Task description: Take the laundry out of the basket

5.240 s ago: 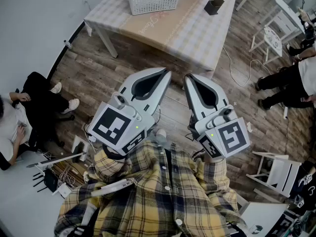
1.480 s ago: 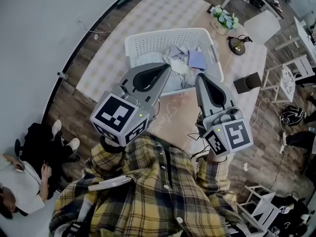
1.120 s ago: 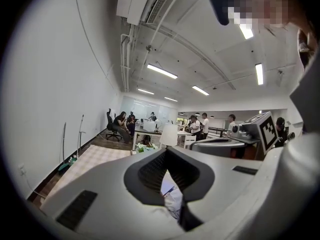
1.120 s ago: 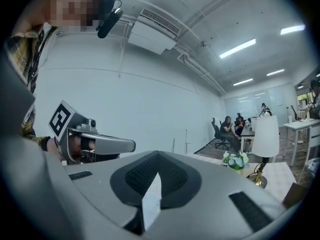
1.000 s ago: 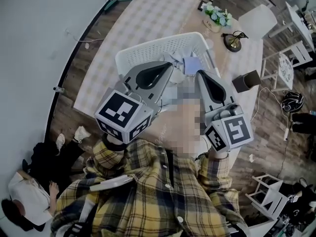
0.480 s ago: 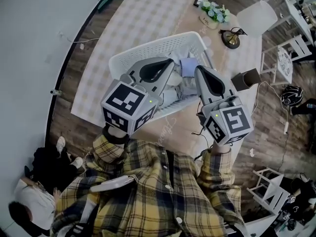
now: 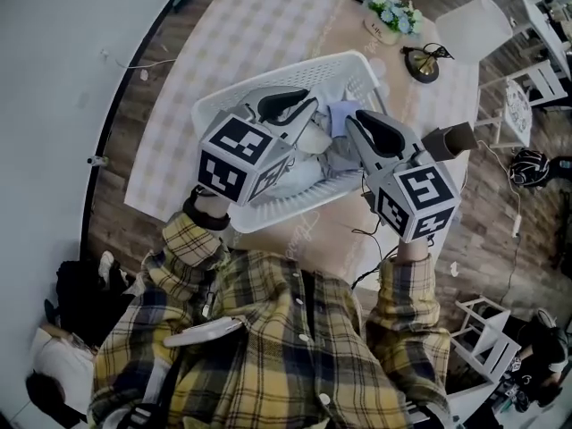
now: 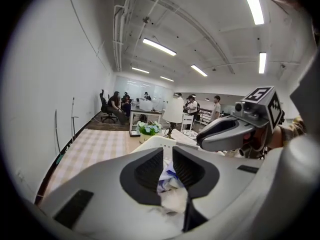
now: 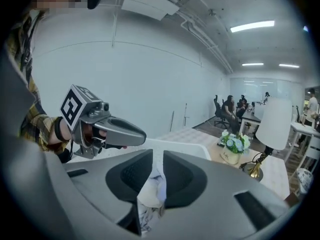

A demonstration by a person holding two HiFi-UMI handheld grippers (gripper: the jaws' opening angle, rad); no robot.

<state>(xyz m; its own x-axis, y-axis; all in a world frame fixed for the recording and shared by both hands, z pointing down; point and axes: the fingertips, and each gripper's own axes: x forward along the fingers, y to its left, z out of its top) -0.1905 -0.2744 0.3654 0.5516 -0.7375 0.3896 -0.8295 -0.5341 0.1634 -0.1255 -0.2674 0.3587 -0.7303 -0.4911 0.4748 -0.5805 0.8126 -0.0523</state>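
Left gripper [image 7: 308, 107]: jaws just opening, slightly apart above laundry [image 7: 332, 146], seemingly not gripping.
Right gripper [image 7: 351, 119]: jaws likewise parting, within basket [image 7: 268, 219] rim.
Surface [image 7: 165, 150]: open stretch left of basket.

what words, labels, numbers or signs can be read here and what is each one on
Cursive print on the beige table runner, beside the white plastic laundry basket: too blurred to read.
Print on the white flower pot: too small to read.
Black-and-white squares on the two marker cubes: patterns only, no letters or numbers.
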